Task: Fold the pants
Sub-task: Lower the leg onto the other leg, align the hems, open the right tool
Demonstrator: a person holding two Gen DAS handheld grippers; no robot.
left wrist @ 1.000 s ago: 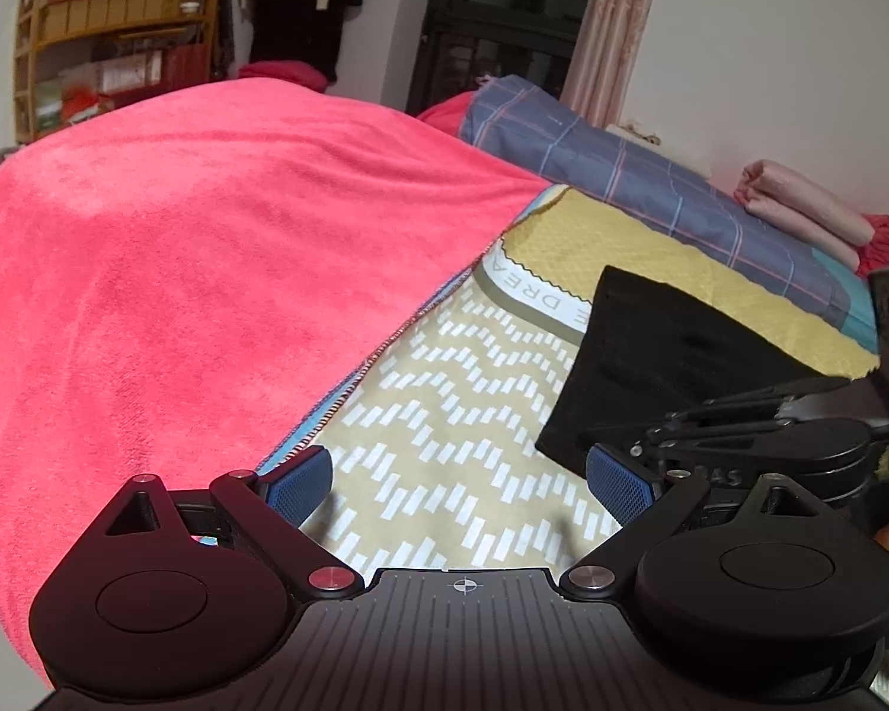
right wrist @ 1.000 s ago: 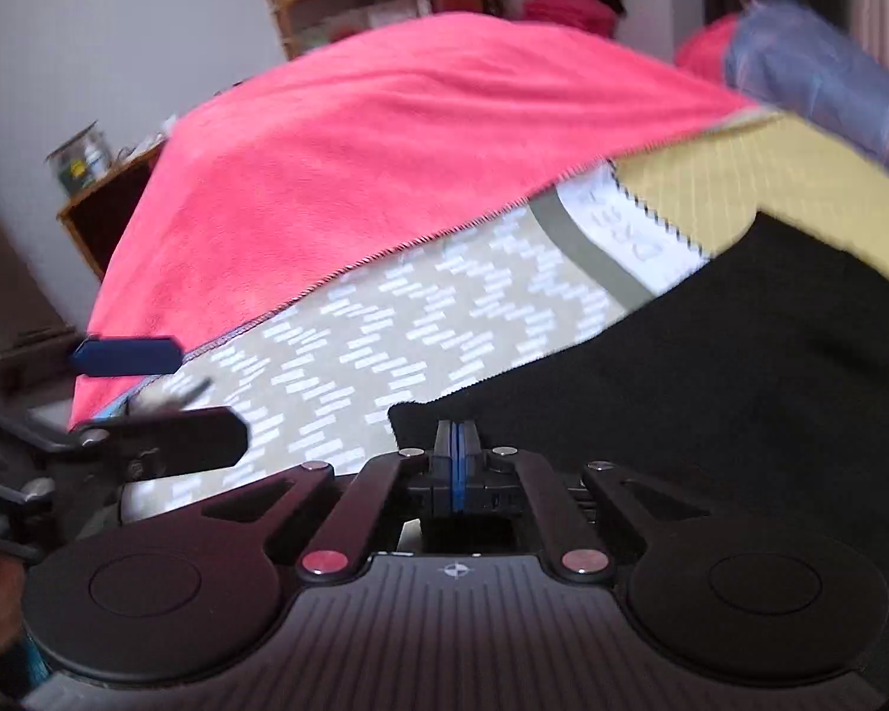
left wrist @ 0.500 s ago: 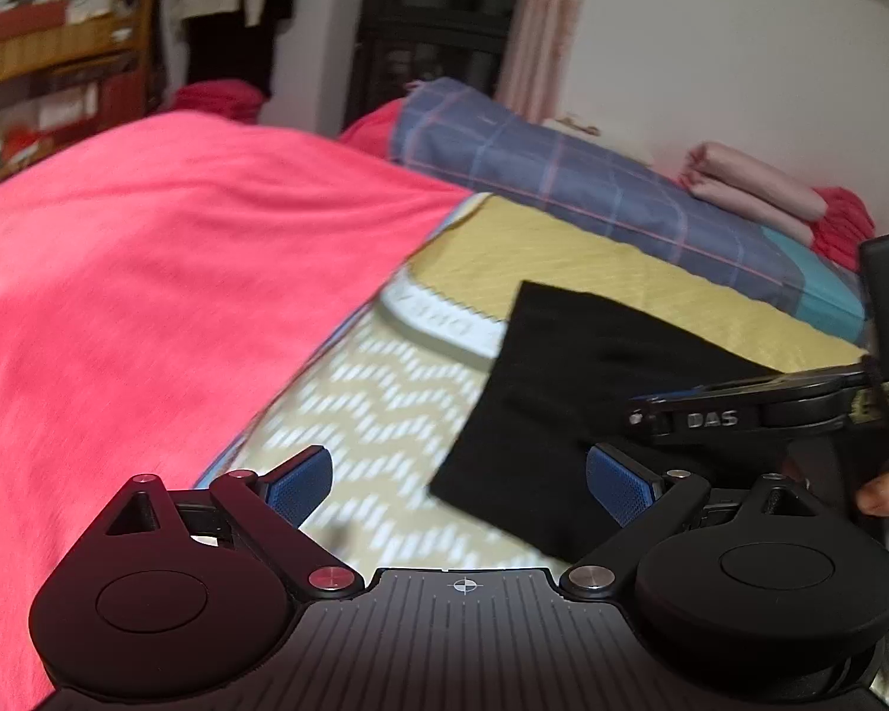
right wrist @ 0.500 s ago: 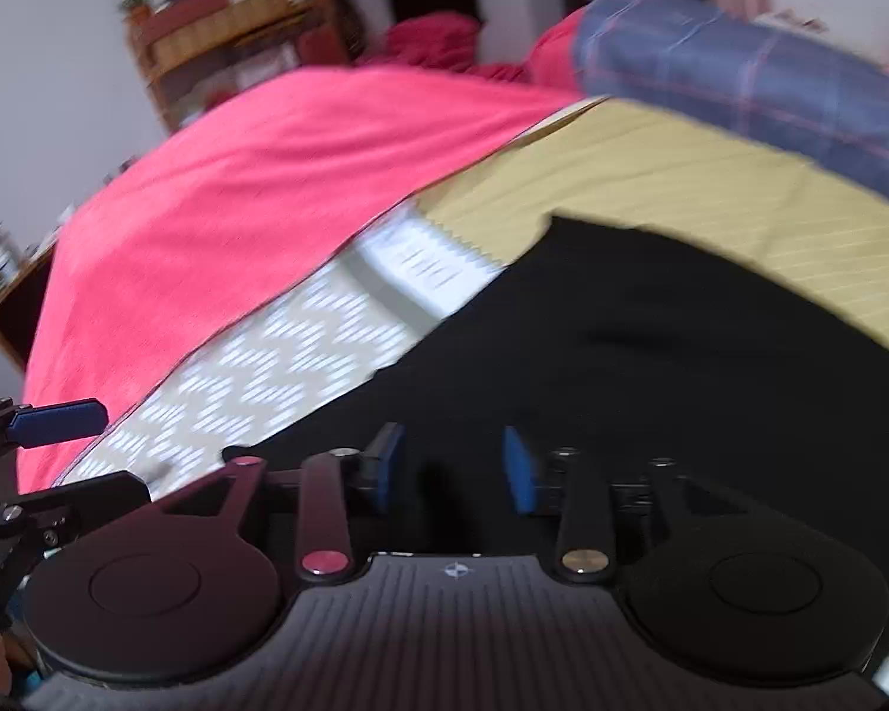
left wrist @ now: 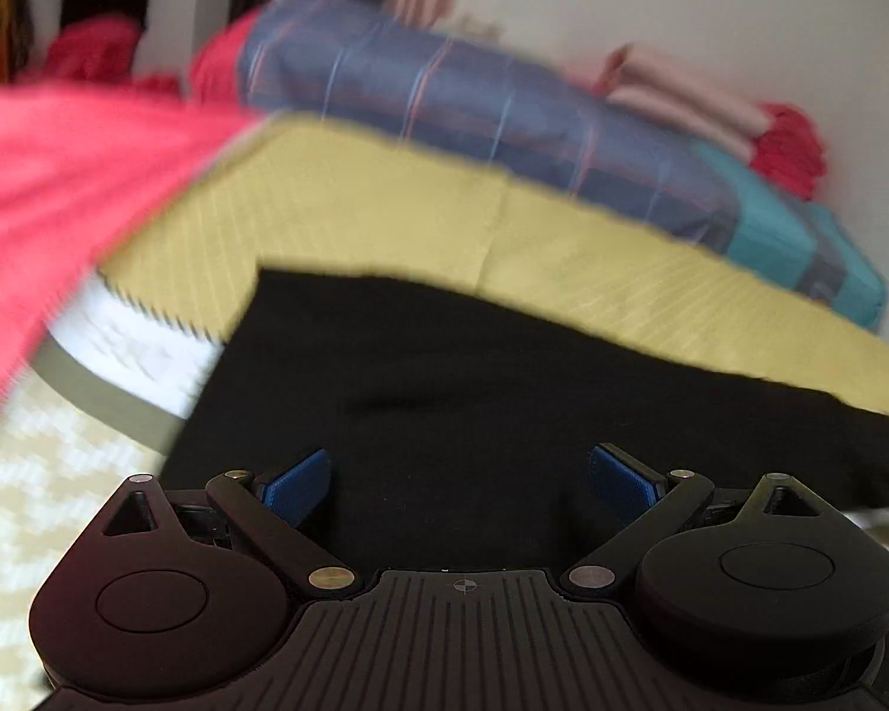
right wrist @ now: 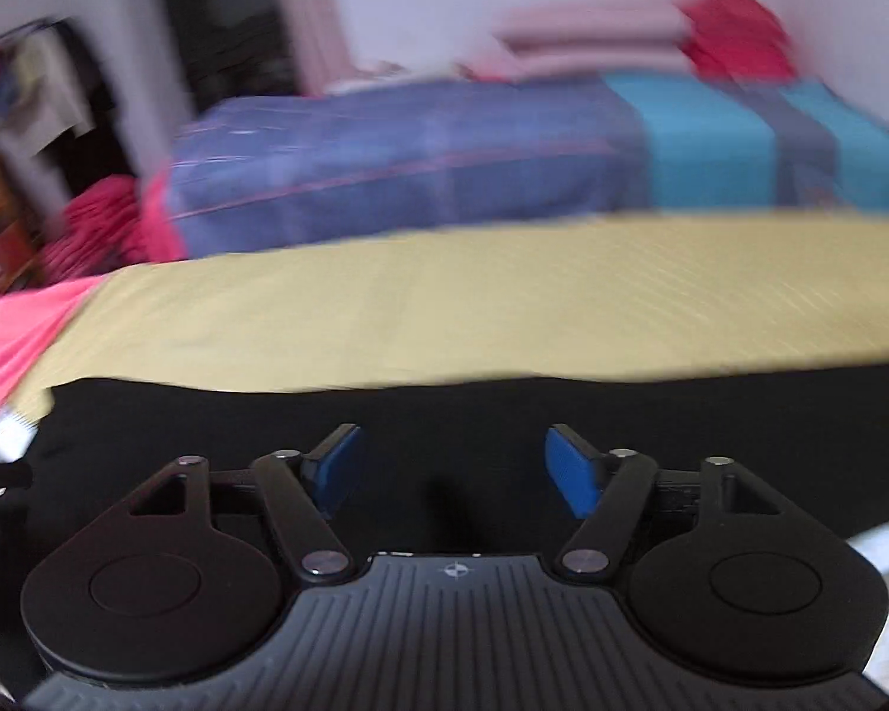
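The black pants [left wrist: 444, 379] lie flat on the yellow cloth [left wrist: 385, 219] on the bed. In the left wrist view they fill the middle, and my left gripper [left wrist: 459, 474] is open just above them, blue pads apart. In the right wrist view the pants [right wrist: 444, 409] stretch across the frame below the yellow cloth [right wrist: 444, 308]. My right gripper [right wrist: 453, 465] is open over the pants, holding nothing. Both views are motion-blurred.
A pink blanket [left wrist: 47, 189] covers the bed to the left. A blue plaid quilt [left wrist: 474, 118] with a teal end [right wrist: 711, 136] lies behind the yellow cloth. Folded pink and red cloths [left wrist: 711, 106] rest on it by the wall. A patterned mat [left wrist: 24, 474] lies at lower left.
My right gripper has opened and let go of the pants edge. Both grippers have swung right and forward over the black pants, which now fill the lower middle of both views.
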